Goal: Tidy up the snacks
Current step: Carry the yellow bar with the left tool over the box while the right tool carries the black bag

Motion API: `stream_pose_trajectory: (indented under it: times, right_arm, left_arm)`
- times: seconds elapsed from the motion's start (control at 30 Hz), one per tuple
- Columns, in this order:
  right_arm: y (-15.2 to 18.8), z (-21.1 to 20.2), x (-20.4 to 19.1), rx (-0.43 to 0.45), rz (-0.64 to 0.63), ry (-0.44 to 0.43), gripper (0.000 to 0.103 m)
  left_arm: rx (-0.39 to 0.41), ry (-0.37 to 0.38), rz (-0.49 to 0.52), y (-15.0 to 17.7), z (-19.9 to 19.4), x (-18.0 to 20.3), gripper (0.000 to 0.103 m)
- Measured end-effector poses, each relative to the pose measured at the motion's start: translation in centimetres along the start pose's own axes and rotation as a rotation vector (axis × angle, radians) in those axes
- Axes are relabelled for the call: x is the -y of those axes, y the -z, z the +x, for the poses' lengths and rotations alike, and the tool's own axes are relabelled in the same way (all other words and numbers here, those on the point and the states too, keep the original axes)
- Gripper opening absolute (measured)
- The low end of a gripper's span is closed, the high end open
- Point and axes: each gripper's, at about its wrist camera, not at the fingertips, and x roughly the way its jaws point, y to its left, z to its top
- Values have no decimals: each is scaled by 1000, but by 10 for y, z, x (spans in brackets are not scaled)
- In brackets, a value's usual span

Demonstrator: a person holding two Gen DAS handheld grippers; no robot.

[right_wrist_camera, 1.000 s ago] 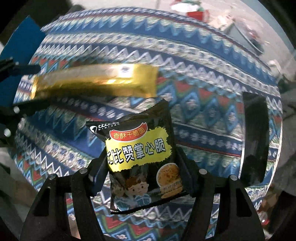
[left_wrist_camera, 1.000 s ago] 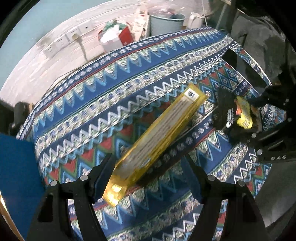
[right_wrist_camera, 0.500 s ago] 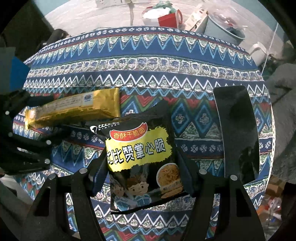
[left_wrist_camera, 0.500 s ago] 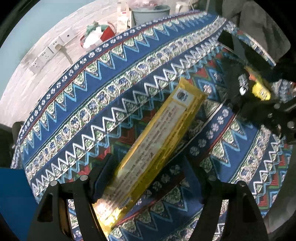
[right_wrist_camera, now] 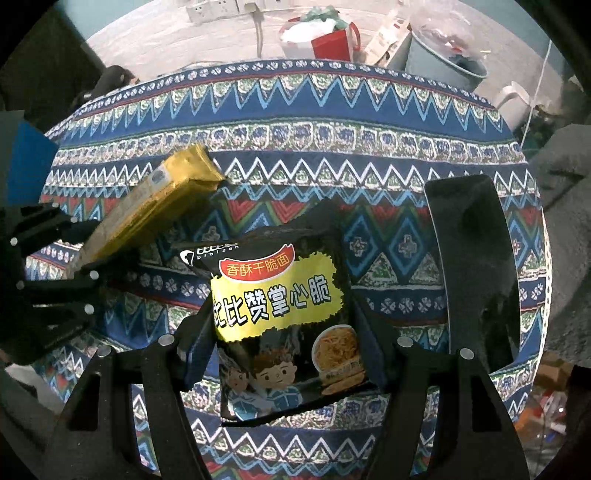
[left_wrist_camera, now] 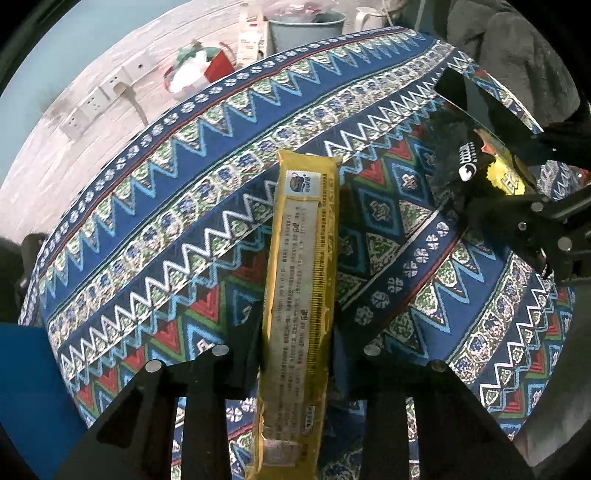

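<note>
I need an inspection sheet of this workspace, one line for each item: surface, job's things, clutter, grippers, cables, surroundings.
Surface: table under a patterned blue cloth.
Job's things: long yellow snack pack; black noodle snack bag; black tray at the cloth's right.
Clutter: nothing seen on the cloth.
Grippers: left gripper has just closed on the yellow pack; right gripper clamps the black bag.
Cables: one plugged into the wall sockets.
Surroundings: red bag and grey bin on the floor.

Both my views are dim, with a cool cast, yet sharp. The fisheye bows the patterned tablecloth (left_wrist_camera: 192,206) into a dome, and black vignette fills the corners. Soft glare sits on the gold packet (right_wrist_camera: 162,206) and the glossy black tray (right_wrist_camera: 476,266). My jaws read as dark silhouettes.
</note>
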Motion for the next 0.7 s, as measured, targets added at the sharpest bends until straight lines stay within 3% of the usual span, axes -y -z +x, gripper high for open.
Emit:
stream_pose_trajectory:
  times: [0.7]
  right_arm:
    - [-19,-49,-58,134,-58,6,68]
  left_arm:
    - [107,-73,-139,28,-78,-32,33]
